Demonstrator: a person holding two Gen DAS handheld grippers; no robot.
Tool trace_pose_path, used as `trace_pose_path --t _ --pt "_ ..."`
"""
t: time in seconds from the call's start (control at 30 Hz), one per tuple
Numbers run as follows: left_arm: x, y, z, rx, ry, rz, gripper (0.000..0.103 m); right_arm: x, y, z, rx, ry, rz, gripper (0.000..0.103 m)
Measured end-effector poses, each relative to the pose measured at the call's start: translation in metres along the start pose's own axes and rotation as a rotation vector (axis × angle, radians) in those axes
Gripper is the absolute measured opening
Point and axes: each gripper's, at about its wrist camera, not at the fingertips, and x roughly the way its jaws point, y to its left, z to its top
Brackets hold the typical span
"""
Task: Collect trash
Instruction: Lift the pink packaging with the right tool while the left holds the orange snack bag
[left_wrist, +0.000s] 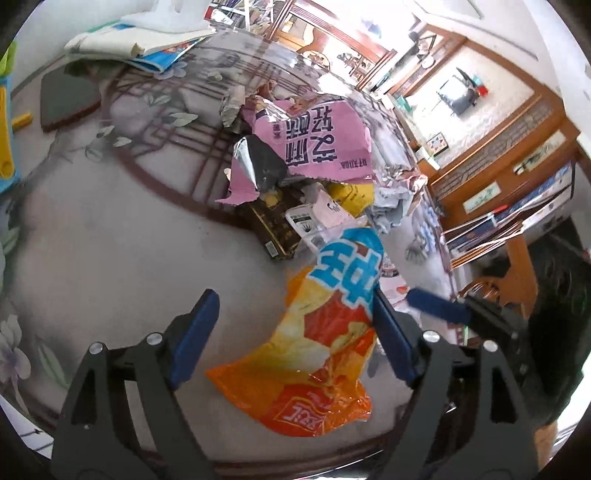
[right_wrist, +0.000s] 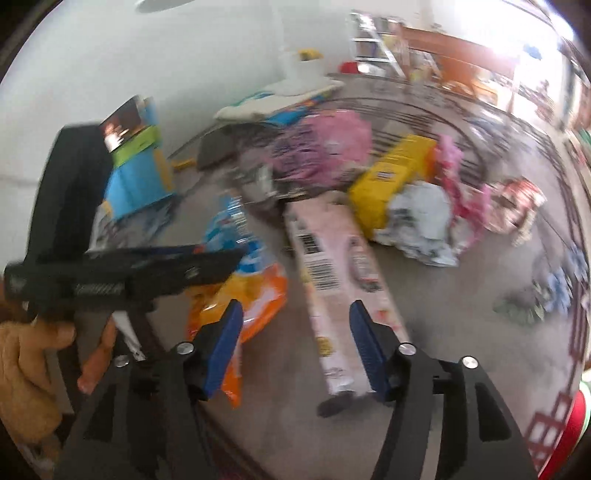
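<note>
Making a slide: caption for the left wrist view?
Open left gripper straddles an orange chip bag on a cluttered table.

Bright daylight, window glare, fisheye-warped edges, blurred right view

We see open bench (left_wrist: 110, 266) on the near left, bare up to the dark mat (left_wrist: 68, 98) and the books (left_wrist: 140, 44) at the far edge. The middle is blocked by a heap: pink bag (left_wrist: 317, 136), dark box (left_wrist: 269, 225), yellow box (right_wrist: 395, 181) and crumpled paper (right_wrist: 424, 225). The orange chip bag (left_wrist: 314, 350) lies near the front, between the left gripper (left_wrist: 295, 332) jaws. Beside it the long pale box (right_wrist: 332, 280) runs toward the heap, with bare bench to its right.
</note>
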Motion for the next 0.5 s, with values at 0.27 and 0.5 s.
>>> trace_pose_path --t 0.27,0.5 --pt "0.004 0.000 -0.001 -0.032 0.025 -0.092 0.079 0.023 0.006 -0.007 -0.024 0.073 -0.095 0.064" --pt "0.006 -0.009 -0.003 -0.017 0.087 -0.143 0.080 0.024 -0.025 -0.009 0.149 0.078 -0.094 0.064"
